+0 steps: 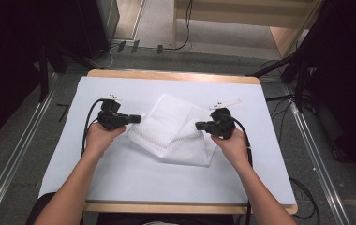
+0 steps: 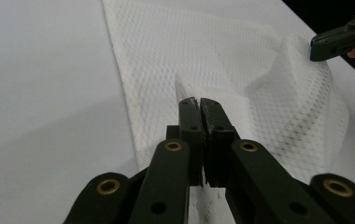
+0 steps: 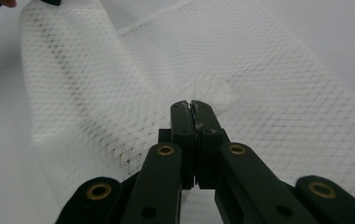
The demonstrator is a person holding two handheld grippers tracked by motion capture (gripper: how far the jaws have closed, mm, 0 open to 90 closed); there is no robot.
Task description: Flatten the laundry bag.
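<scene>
Presently, a white mesh cloth (image 1: 176, 129) lies near the middle of a table (image 1: 120, 187) covered with a white sheet (image 1: 129, 173), its weave an open diamond net through which the sheet beneath shows faintly. The cloth is partly folded over itself, and its middle is lifted off the sheet in a loose ridge between the two tools, while its near and far edges rest flat. Whether the cloth is a bag or a plain sheet of netting cannot be told, and nothing can be made out inside its folds. The left gripper (image 1: 137, 118), held in the person's left hand (image 1: 100, 137), points toward the middle of the table, and its jaws are pressed together on the left edge of the cloth; in the left gripper view (image 2: 199, 103) a small peak of netting stands up at the tips, pinched between them. The right gripper (image 1: 198, 125), held in the right hand (image 1: 232, 143), faces the left one from the opposite side, and its jaws are likewise pressed together; in the right gripper view (image 3: 190, 106) a puckered patch of mesh sits right at the tips, gripped there. The two grippers stand well apart, with the raised cloth spanning the gap between them.
</scene>
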